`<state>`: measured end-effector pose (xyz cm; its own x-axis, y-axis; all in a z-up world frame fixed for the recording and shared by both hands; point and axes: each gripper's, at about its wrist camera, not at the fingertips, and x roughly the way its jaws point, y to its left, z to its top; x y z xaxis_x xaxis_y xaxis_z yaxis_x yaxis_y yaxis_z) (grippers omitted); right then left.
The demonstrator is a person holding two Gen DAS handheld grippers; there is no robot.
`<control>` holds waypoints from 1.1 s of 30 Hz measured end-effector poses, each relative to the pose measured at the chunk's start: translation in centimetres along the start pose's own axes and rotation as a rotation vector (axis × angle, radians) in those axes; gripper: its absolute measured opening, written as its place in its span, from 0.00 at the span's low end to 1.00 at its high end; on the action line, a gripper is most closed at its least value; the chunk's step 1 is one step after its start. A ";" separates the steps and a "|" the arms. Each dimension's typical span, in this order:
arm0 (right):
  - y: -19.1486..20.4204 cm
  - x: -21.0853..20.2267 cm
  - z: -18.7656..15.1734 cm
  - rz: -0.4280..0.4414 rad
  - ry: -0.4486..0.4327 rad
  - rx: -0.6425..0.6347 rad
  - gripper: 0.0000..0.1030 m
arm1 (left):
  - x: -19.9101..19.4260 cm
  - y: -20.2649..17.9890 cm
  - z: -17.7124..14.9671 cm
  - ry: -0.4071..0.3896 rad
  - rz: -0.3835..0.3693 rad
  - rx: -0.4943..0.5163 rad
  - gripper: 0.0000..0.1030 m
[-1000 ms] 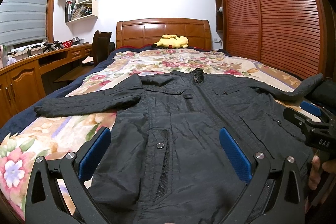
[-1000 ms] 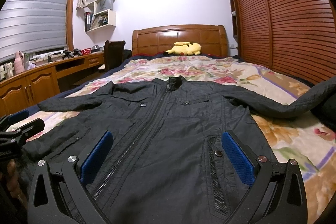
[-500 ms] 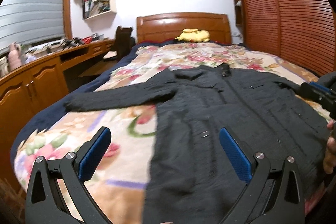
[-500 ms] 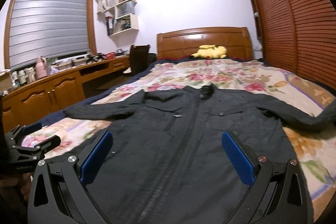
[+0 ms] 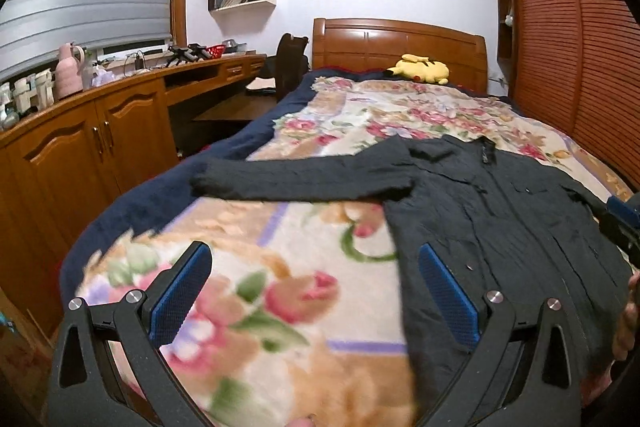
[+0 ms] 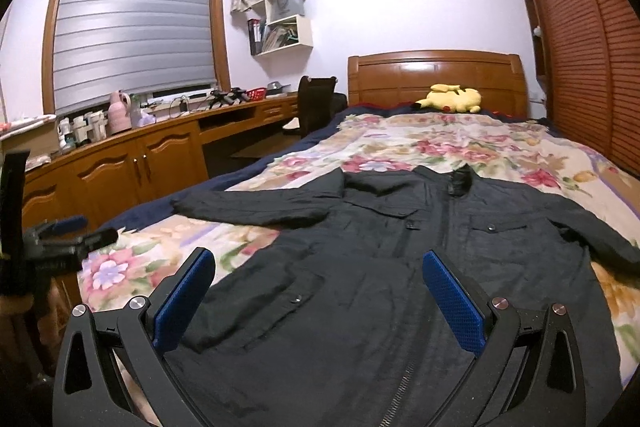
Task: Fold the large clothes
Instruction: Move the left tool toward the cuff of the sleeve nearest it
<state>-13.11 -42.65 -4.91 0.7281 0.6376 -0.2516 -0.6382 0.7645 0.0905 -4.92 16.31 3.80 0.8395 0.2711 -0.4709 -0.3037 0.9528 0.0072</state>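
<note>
A large dark jacket (image 6: 400,267) lies flat, front up, on the floral bedspread (image 6: 440,147), collar toward the headboard and both sleeves spread out. In the left wrist view the jacket (image 5: 500,227) fills the right side, its left sleeve (image 5: 288,183) stretching out to the left. My left gripper (image 5: 314,281) is open above the bedspread, just left of the jacket's hem edge, holding nothing. My right gripper (image 6: 318,289) is open over the jacket's lower front, nothing between its fingers. The left gripper (image 6: 68,235) shows at the left edge of the right wrist view.
A wooden desk and cabinets (image 5: 100,131) run along the left wall under a shuttered window. A chair (image 6: 316,103) stands beside the bed. A yellow plush toy (image 6: 448,99) lies at the headboard (image 6: 436,75). Slatted wardrobe doors (image 6: 592,47) line the right side.
Both grippers have swung to the left: the jacket has slid to the right in both views. The left gripper now hovers over bare bedspread beside the hem instead of over the jacket.
</note>
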 end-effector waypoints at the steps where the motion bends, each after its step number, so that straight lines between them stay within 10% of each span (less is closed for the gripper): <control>1: -0.3 0.6 0.3 0.006 0.009 0.001 1.00 | 0.3 0.5 0.4 0.000 0.006 0.006 1.00; 16: 2.6 10.0 3.9 0.066 0.103 -0.074 1.00 | 8.2 9.8 2.7 0.110 0.120 0.082 1.00; 29: 0.6 13.7 2.4 0.098 0.229 -0.156 1.00 | 17.5 14.1 5.3 0.239 0.035 -0.053 1.00; 33: 0.5 13.2 2.7 0.110 0.232 -0.138 1.00 | 20.8 15.2 5.4 0.295 0.016 -0.101 0.80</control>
<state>-3.15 -33.58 -5.60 0.5864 0.6648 -0.4628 -0.7496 0.6619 0.0009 10.35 37.13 -1.10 0.6718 0.2209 -0.7071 -0.3720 0.9260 -0.0642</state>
